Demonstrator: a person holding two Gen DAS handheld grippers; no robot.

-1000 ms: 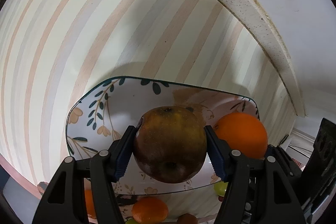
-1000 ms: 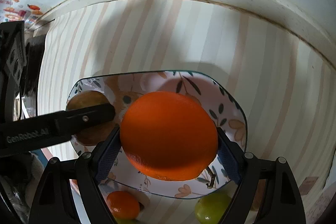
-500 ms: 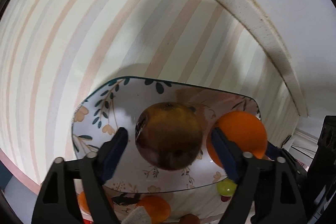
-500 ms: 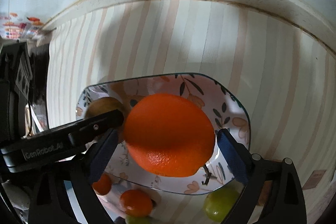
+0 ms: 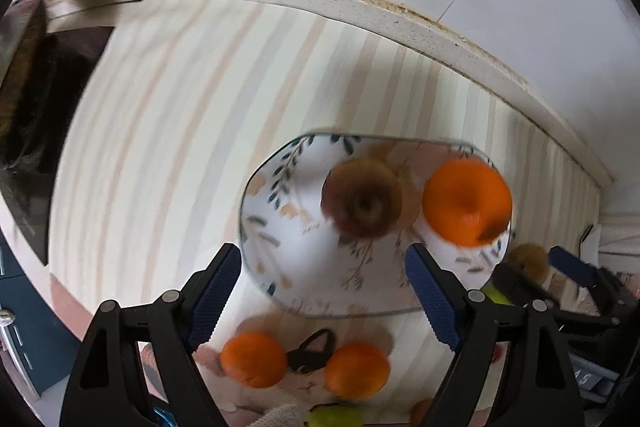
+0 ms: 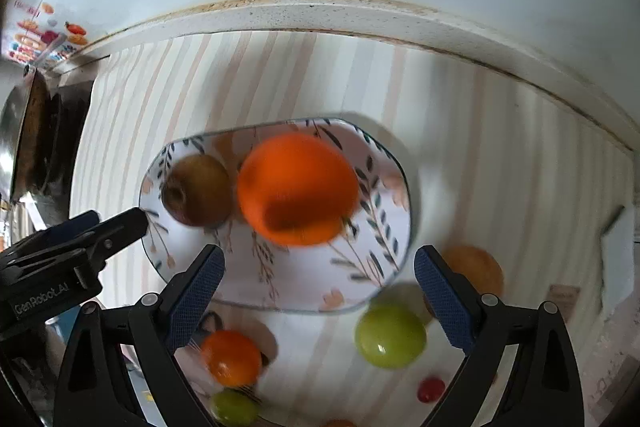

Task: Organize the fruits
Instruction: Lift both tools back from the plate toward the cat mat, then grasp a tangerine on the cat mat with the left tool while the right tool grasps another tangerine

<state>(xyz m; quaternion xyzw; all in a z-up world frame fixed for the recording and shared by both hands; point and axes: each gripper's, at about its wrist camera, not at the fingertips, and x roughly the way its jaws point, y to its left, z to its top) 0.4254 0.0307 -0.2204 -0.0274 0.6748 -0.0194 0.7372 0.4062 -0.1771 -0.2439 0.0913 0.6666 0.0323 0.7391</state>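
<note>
Both grippers, left (image 5: 323,289) and right (image 6: 319,286), hang with jaws wide apart and nothing between them, above a leaf-patterned white ceramic plate (image 6: 280,283). Loose near the plate lie two small oranges (image 5: 253,359), a green round fruit (image 6: 390,337) and a tiny red fruit (image 6: 430,389). Underneath is a pale striped tablecloth (image 5: 168,131), bordered far off by a speckled white ledge (image 6: 320,17). On the plate, a brownish apple (image 5: 362,203) sits left of a large bright orange (image 5: 466,203).

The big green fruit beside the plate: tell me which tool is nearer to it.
Right. The right tool is open, with the green fruit just inside its right finger. The left tool is open over the plate's other end.
</note>
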